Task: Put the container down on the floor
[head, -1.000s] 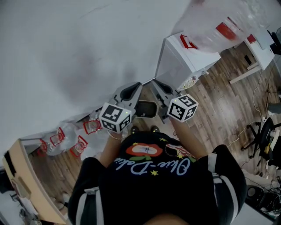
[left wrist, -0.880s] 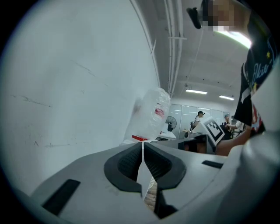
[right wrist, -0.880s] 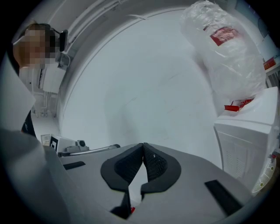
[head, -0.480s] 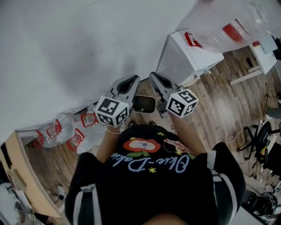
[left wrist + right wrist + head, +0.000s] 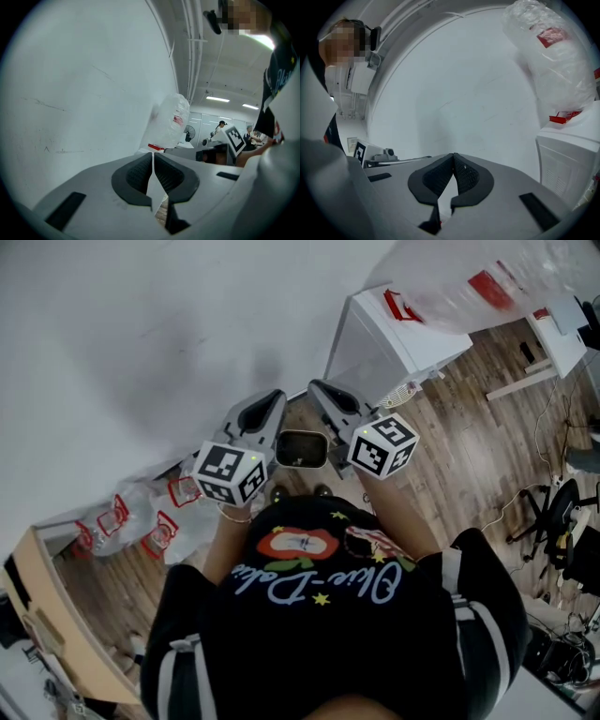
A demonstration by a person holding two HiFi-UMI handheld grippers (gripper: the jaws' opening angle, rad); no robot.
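Observation:
A small dark container [image 5: 301, 448] with a pale rim stands on the wooden floor by the white wall, just ahead of the person's shoes. In the head view it shows between the two grippers, and neither touches it. My left gripper [image 5: 273, 401] [image 5: 153, 155] is shut, its dark pads pressed together with nothing between them. My right gripper [image 5: 318, 388] [image 5: 453, 156] is shut and empty too. Both point roughly level at the wall, side by side above the container. The container shows in neither gripper view.
A white cabinet [image 5: 398, 352] [image 5: 572, 159] stands at the right against the wall, with a clear bag of bottles [image 5: 487, 282] [image 5: 555, 56] [image 5: 171, 119] on top. More bagged bottles [image 5: 141, 521] lie on the floor at the left beside a tan box [image 5: 37, 615]. A chair [image 5: 562, 521] and cables are at far right.
Both grippers have drifted slightly up and left in the head view and stayed shut. The container still stands on the floor between them.

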